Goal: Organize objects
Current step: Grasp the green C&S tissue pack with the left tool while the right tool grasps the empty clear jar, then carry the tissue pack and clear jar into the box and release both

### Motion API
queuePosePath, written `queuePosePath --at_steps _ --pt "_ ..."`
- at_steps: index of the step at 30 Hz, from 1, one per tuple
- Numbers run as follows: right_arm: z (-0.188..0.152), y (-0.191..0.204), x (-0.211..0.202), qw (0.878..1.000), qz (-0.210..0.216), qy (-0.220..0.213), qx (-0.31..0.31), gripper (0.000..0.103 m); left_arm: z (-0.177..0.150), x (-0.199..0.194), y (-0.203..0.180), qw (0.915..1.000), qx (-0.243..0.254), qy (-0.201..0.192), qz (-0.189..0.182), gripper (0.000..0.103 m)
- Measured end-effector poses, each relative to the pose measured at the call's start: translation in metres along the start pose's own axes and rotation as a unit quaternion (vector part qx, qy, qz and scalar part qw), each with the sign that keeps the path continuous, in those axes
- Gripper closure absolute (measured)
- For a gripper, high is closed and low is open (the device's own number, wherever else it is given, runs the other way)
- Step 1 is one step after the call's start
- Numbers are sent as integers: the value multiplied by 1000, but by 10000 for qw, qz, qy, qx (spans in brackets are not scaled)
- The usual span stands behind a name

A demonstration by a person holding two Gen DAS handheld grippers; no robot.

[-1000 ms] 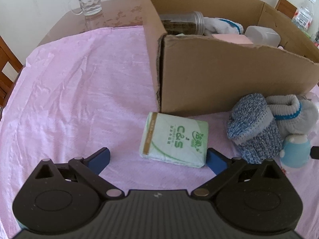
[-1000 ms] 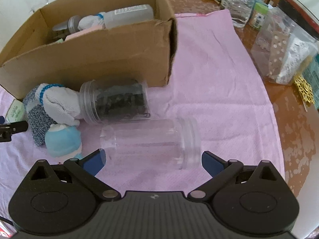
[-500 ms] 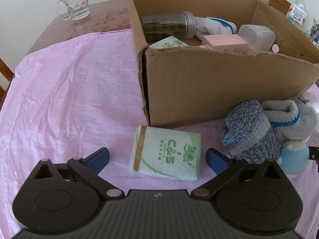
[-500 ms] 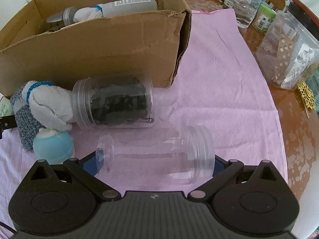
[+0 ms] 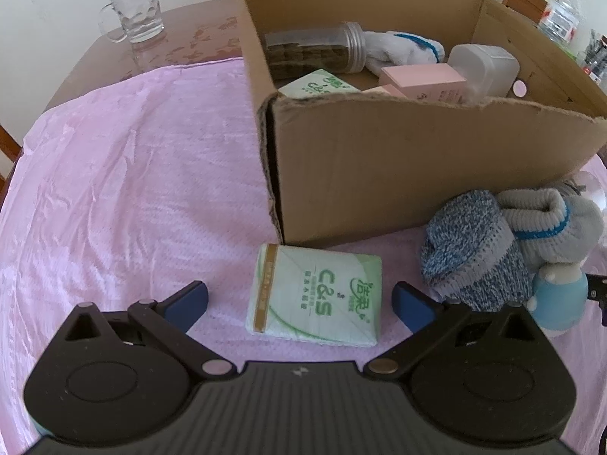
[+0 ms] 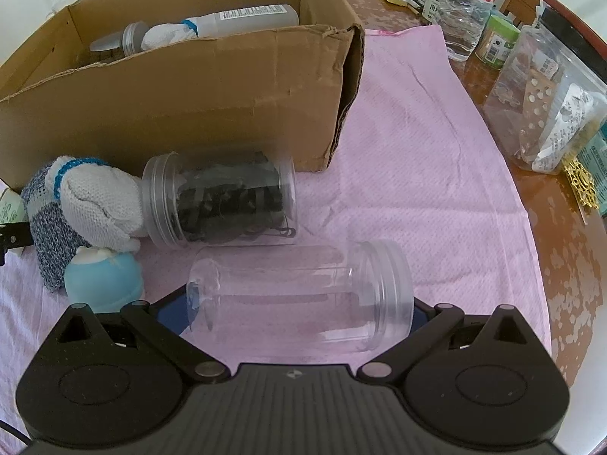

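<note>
**Box part-filled, six items still out on the desk**

Done, judging by what's in the cardboard box [image 5: 417, 174]: jar with metal lid [image 5: 315, 51], a white sock [image 5: 402, 51], pink carton [image 5: 423, 81], translucent tub [image 5: 485, 68], one tissue pack [image 5: 320, 85], and a white bottle [image 6: 246, 19].

Left on the pink cloth [image 5: 132, 189]:
- tissue pack [image 5: 316, 299], just in front of the box's near corner
- blue knit sock [image 5: 474, 261] and grey sock [image 5: 550, 220], touching, at 3 o'clock of the pack
- small blue figure [image 5: 557, 295], just below the socks
- jar of black clips [image 6: 224, 201], on its side against the box front
- empty clear jar [image 6: 299, 295], on its side at 6 o'clock of the clips jar

Left tongs [image 5: 299, 299]: wide open, straddling the tissue pack, nothing gripped, pads clear of it.
Right tongs [image 6: 299, 313]: spread around the empty jar end to end; contact can't be confirmed, pads mostly hidden behind it.

Call: roughly halfway, two pickups lined up.
</note>
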State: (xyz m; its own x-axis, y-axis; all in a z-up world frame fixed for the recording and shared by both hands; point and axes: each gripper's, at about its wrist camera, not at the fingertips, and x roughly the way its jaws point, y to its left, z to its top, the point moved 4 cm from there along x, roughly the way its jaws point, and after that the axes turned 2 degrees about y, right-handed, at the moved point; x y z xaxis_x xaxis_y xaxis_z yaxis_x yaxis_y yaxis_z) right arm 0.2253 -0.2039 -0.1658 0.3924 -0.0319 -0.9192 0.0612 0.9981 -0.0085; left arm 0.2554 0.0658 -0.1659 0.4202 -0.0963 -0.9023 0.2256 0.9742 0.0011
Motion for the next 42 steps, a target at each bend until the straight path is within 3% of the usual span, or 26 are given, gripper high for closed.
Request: queuePosePath --at_steps 6,14,18,22,24,35,42 --pt "3 0 1 9999 -15 162 30 0 1 -6 0 9998 156 -52 -103 16" --pt "1 4 -2 9997 -63 249 5 0 1 -9 -5 9995 286 -37 -130 21" --pt "1 4 -6 9997 -84 226 -12 9 1 -9 -5 9993 322 -16 -166 30" --pt "0 5 -8 9996 -53 263 -71 10 1 -9 -6 9993 338 -1 -188 32" --pt "-1 5 -9 9995 -47 291 -103 10 1 -10 -5 9992 322 0 -232 38" --pt "4 12 -34 9978 295 230 -541 10 0 -23 -4 9980 444 84 -437 39" --pt "18 13 -68 9937 583 76 -956 10 3 -62 -2 9951 730 115 -658 39"
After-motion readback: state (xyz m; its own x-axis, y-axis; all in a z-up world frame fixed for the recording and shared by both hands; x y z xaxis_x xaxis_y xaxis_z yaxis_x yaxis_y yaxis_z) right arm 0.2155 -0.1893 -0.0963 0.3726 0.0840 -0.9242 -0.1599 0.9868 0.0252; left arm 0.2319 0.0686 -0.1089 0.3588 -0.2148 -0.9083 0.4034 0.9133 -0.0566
